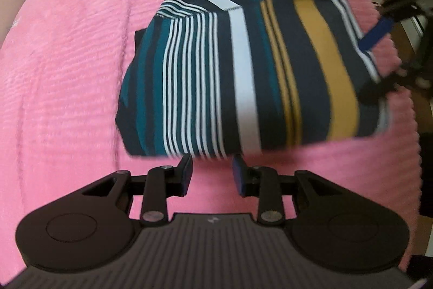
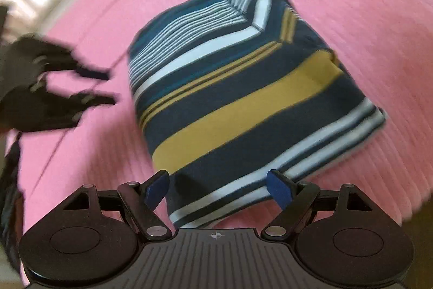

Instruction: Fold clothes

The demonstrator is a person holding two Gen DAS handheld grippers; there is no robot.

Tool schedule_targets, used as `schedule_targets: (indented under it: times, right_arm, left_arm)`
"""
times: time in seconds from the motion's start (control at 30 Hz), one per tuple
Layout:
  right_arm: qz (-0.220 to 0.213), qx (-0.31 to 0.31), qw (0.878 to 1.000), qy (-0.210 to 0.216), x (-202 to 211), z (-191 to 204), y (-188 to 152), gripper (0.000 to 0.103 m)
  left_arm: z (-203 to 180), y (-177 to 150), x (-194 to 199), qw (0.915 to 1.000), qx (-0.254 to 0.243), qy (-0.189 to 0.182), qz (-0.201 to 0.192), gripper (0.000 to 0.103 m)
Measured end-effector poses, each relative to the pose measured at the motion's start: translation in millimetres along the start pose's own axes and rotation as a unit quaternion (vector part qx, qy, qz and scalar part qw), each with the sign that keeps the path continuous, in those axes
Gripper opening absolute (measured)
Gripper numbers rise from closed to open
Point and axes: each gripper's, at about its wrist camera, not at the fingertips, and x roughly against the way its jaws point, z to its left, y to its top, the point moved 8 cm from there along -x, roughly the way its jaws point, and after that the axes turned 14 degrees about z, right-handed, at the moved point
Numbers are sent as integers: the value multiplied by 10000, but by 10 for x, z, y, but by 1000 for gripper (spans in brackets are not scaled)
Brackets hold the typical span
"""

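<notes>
striped garment lies folded into a compact block on pink blanket. left gripper sits just beside its near edge, jaws parted, empty. right gripper straddles the opposite edge, jaws wide, gripping nothing; likely released.

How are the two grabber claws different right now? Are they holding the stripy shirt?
The left gripper has its jaws only a little apart, while the right gripper has them spread wide. The left one stops just short of the folded striped shirt; the right one has the shirt's near edge lying between its fingers. Both are open, empty, blue-padded, and point at the shirt on the pink blanket.
</notes>
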Motion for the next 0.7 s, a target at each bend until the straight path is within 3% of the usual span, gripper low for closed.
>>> schedule_targets:
  times: [0.2,0.33,0.4,0.7]
  right_arm:
    - [-79,-141,9998,-111,299,419,-161,83]
    - [-125,-68,9997,-211,517,694,-259,95]
    - [-159,-34,9996,-251,600,787,-310,95]
    - [-253,-265,9989,-301,920,922,-525,95]
  left_arm:
    - [-55,-394,428,9994,297,-125,-123,29]
    - [-72,-528,701,9983,462,-117,-320,30]
    - [-75,-561,799,9979,492,-89,-413,30]
    - [-206,-735,1153,9973,316,101,-658,32]
